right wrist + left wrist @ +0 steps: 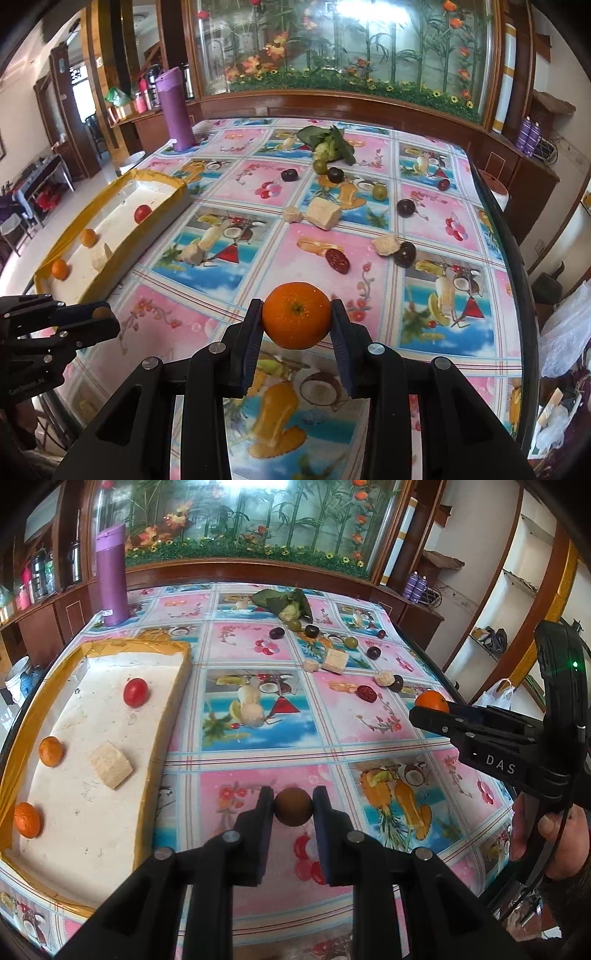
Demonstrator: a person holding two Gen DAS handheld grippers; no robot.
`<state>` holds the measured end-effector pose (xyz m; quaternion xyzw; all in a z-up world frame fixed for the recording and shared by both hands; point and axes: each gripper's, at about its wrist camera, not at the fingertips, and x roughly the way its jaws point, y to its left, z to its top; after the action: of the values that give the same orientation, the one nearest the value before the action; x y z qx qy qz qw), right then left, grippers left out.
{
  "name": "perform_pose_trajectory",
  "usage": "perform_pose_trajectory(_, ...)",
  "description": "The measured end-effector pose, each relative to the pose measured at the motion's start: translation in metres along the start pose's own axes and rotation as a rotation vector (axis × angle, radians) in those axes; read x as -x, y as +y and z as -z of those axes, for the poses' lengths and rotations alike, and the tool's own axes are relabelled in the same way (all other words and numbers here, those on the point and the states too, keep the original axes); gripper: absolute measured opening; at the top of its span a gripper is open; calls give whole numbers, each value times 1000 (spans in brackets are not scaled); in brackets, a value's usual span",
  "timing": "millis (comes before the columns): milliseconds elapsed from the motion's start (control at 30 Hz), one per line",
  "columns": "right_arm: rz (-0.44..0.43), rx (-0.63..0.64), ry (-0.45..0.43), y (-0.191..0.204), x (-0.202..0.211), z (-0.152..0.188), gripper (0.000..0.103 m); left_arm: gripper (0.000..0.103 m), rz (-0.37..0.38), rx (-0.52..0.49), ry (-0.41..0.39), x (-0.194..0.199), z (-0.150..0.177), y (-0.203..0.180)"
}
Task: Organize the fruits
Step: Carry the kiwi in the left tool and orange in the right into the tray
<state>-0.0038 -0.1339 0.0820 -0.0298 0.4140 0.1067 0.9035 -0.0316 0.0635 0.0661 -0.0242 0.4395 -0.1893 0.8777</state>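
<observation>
My left gripper (293, 806) is shut on a small brown round fruit (293, 807), held above the patterned tablecloth just right of the tray. The white foam tray (92, 812) with yellow taped rim holds a red tomato (135, 692), two oranges (51, 751) (27, 819) and a pale cube (110, 764). My right gripper (296, 315) is shut on an orange (296, 315) above the table's near part; in the left wrist view that same orange (431, 701) shows at the right. More fruits lie scattered farther back: dark plums (289, 174), green ones (379, 191), a red date (338, 261).
A tall purple tumbler (112, 576) stands at the table's back left corner. A leafy cauliflower (330, 146) lies at the back centre, pale cubes (324, 213) in the middle. A wooden cabinet with a glass panel runs behind the table. A hand (554, 834) grips the right tool.
</observation>
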Motion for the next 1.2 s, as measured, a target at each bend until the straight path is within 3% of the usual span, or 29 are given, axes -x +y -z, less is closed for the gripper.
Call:
perform_pose_trajectory(733,-175,273,17,152,-52,-53,34,24,-204,192,-45,35,12,130)
perform_pose_trajectory(933,-227,272,26,177,-67,-72,34,24,-247,223,-46,36,10,159)
perform_pose_trajectory(1200,-216,306,62,202,-98,-87,34,24,-270,245,-35,29,5,184)
